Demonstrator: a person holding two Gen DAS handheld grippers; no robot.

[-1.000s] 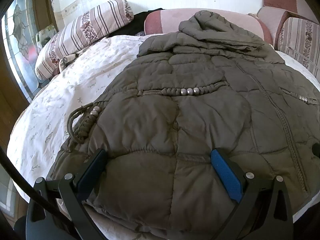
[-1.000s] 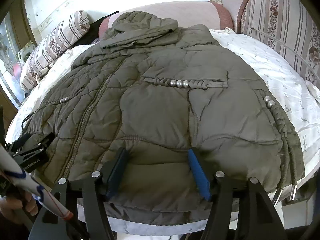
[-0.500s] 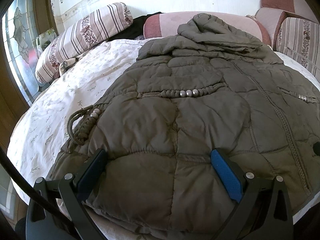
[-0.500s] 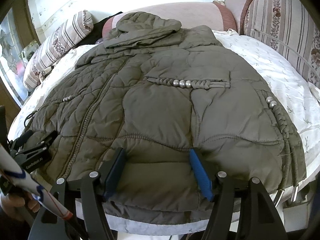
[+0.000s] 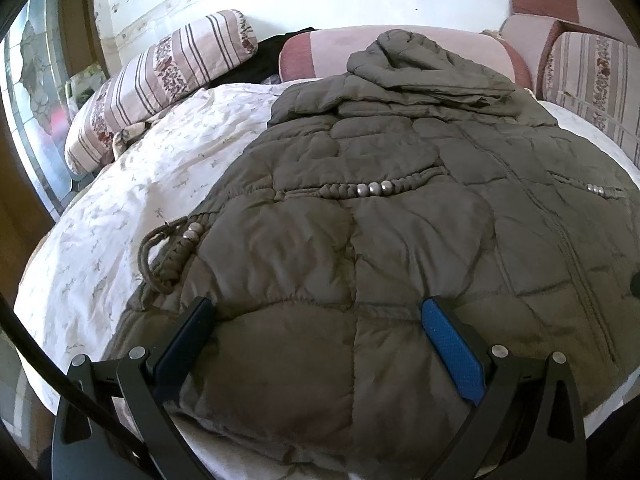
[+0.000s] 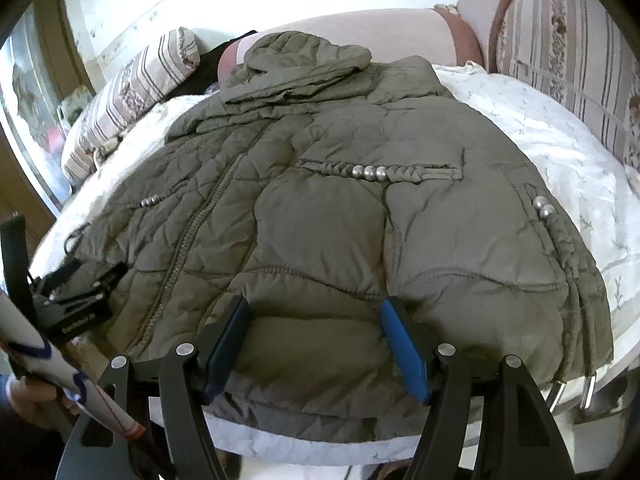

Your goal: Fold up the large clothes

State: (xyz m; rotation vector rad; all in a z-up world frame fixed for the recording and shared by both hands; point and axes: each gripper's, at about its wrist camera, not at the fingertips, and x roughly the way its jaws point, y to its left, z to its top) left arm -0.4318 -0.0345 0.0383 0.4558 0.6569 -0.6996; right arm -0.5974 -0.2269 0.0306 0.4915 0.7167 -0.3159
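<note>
Left gripper (image 5: 316, 312): tilted down at the near hem, jaws spread wide, pinching nothing.
Right gripper (image 6: 314, 310): same downward tilt, jaws apart and empty.
Jacket (image 5: 400, 240): olive, quilted, flat on the bed (image 5: 120, 208); hem between both pairs of jaws, hood (image 6: 300, 60) farthest from them.
Hand (image 6: 36, 400): left of the right jaws, gripping the left gripper's handle.

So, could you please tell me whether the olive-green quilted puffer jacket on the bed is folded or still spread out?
Spread out: the olive-green quilted puffer jacket lies flat, front up, hood toward the pillows, hem at the bed's near edge, with no fold made.
</note>
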